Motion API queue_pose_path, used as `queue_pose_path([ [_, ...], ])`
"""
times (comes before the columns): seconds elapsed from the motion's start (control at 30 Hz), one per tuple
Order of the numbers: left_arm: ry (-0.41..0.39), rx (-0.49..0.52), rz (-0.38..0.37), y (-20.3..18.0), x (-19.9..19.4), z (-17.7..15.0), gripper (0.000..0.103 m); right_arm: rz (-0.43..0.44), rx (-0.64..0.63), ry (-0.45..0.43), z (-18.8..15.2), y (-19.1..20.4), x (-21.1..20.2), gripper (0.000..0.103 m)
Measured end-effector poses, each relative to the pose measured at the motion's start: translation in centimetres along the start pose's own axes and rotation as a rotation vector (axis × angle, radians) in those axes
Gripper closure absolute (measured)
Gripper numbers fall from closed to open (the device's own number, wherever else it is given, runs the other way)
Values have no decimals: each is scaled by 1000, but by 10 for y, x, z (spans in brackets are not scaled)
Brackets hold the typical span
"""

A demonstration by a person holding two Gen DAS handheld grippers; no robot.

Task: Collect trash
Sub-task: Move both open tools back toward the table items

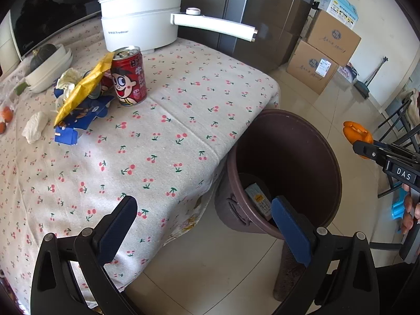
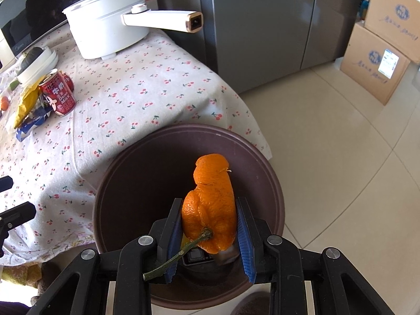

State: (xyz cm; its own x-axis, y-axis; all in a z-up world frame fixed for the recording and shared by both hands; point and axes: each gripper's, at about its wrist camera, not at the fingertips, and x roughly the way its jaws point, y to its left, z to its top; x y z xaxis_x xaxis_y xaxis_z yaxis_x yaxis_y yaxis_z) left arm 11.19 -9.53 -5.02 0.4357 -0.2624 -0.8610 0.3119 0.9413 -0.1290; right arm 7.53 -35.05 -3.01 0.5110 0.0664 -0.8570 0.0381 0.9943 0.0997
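A brown trash bin [image 1: 312, 141] stands on the floor at the table's corner, with a paper packet [image 1: 258, 200] inside. It also shows in the right wrist view [image 2: 136, 173]. My right gripper [image 2: 210, 231] is shut on an orange peel [image 2: 212, 204] with a green stem, held above the bin's mouth; the peel shows in the left wrist view [image 1: 357, 134]. My left gripper [image 1: 207, 225] is open and empty, over the table's edge beside the bin. On the table lie a red milk can [image 1: 128, 76], a yellow wrapper [image 1: 84, 89], blue packaging [image 1: 78, 123] and crumpled tissue [image 1: 35, 127].
A white electric pot [image 1: 141, 18] with a long handle stands at the back of the cherry-print tablecloth [image 1: 170, 131]. A white bowl with a green squash [image 1: 47, 63] is at the left. A grey fridge [image 2: 262, 26] and cardboard boxes [image 1: 323, 55] stand behind.
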Motion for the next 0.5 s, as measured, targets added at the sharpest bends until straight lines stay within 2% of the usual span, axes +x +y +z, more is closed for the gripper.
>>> queue_pose_path([
  [0.1,-4,-11,8,9,-4,-2,0,-5,-6,-3,1,5,0,66],
  [0.13,-5,-15,10,11,-5,-2,0,-6,-10,-4,1,7,0,62],
  [0.17,-7,-19,12,14,-6,-3,0,-4,-14,-4,2,9,0,58],
  [0.23,-10,-27,16,20,-8,-4,0,-3,-19,-11,3,14,-1,39],
  [0.3,-13,-34,19,25,-11,-5,0,-2,-29,-19,4,20,-2,34],
  [0.5,-18,-59,31,40,-16,-8,0,-7,-68,-19,6,37,1,30],
])
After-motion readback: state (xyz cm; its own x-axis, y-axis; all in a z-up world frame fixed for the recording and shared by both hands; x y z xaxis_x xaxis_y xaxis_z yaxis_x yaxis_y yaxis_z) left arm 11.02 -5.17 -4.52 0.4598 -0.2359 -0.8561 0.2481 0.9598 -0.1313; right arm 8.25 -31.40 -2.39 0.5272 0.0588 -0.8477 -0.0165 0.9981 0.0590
